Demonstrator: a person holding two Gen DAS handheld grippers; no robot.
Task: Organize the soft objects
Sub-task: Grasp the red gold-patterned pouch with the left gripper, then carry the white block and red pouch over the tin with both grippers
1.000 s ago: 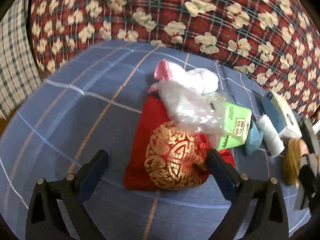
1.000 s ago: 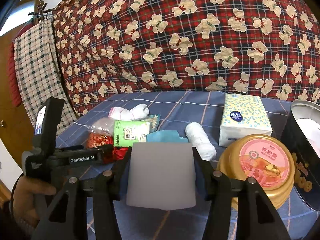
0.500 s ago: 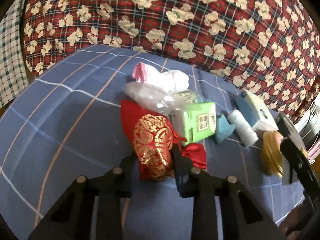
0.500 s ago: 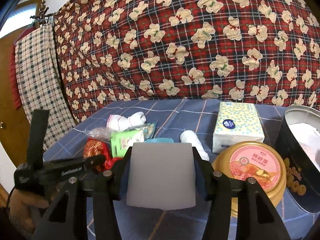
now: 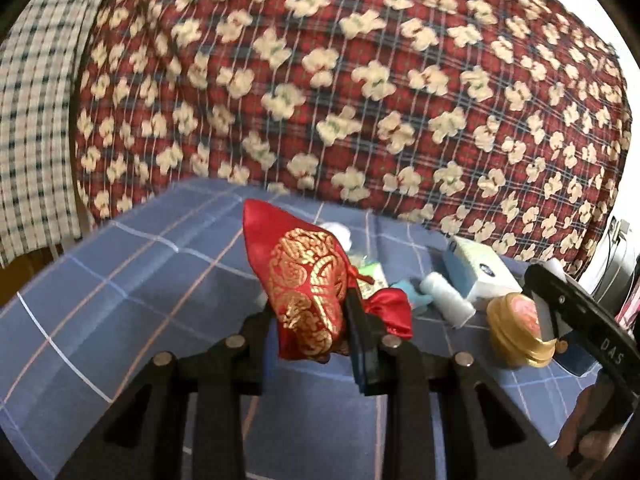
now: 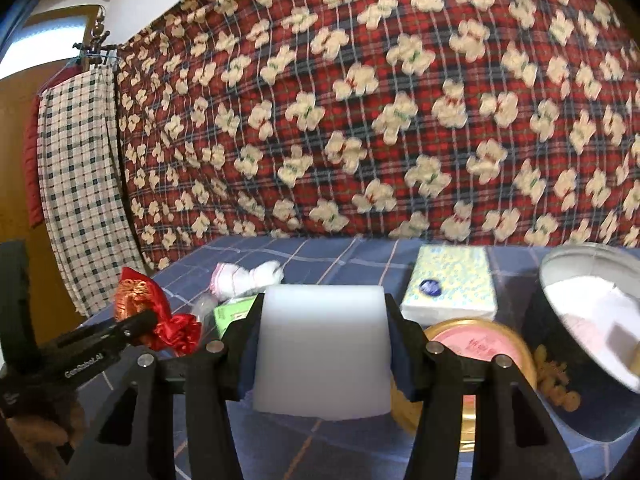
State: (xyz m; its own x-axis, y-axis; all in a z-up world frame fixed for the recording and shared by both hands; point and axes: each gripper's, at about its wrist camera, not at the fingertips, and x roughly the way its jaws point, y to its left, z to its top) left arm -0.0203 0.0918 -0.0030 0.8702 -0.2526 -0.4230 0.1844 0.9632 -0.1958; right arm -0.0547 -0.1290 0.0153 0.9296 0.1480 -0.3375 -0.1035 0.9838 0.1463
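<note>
Gripping a red pouch with gold embroidery [image 5: 308, 292], the left gripper [image 5: 310, 320] has its jaws nearly closed, pouch raised clear of the blue checked bedcover [image 5: 120, 300]. Right gripper [image 6: 322, 344] jaws stand part-open, clamped on a white foam block [image 6: 322, 348] (tissue box [image 6: 450, 288] beyond, round tin [image 6: 588, 344] far right).

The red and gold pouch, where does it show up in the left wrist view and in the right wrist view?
Left wrist: red and gold pouch at centre, clamped in the left gripper.
Right wrist: same pouch at far left, lifted off the blue checked cloth.
Shared landmark: the tissue pack, right of the pouch in both.
</note>
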